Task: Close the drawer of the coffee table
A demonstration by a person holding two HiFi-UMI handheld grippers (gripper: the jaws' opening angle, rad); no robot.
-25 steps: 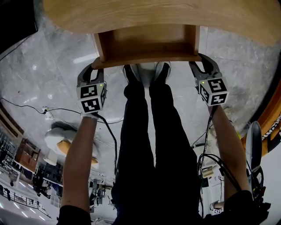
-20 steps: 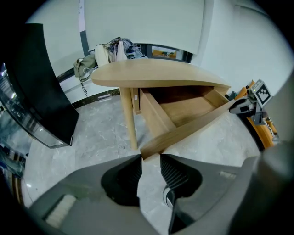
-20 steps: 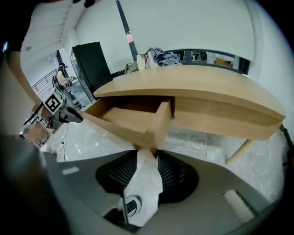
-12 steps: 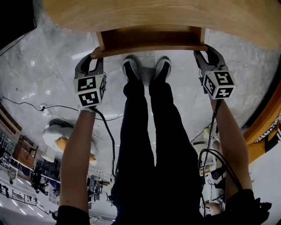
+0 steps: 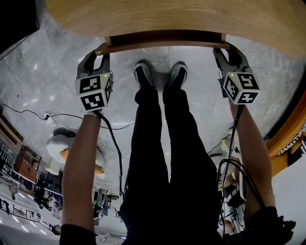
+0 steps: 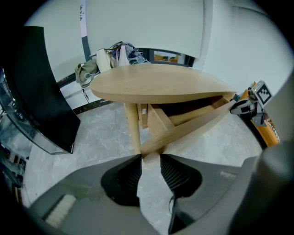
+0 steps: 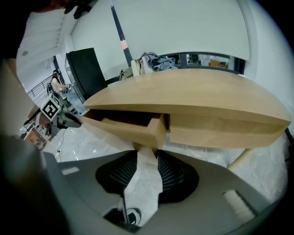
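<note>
The wooden coffee table (image 5: 167, 14) fills the top of the head view. Its drawer front (image 5: 162, 45) shows only as a thin strip under the tabletop, with a narrow dark gap behind it. My left gripper (image 5: 98, 52) is at the strip's left end and my right gripper (image 5: 224, 50) at its right end. In the left gripper view the drawer's corner (image 6: 151, 148) sits between the closed-in pads of the left gripper (image 6: 150, 160). In the right gripper view the other corner (image 7: 155, 133) is pinched by the right gripper (image 7: 148, 156).
The person's legs and shoes (image 5: 160, 76) stand on the grey marble floor just below the drawer. A cable (image 5: 28, 115) runs over the floor at left. A black panel (image 6: 41, 92) stands left of the table, and bags and clothes (image 6: 119, 54) lie behind it.
The drawer has slid in under the tabletop, from well out to a thin strip. Both grippers moved with it toward the table, still at its two ends.
</note>
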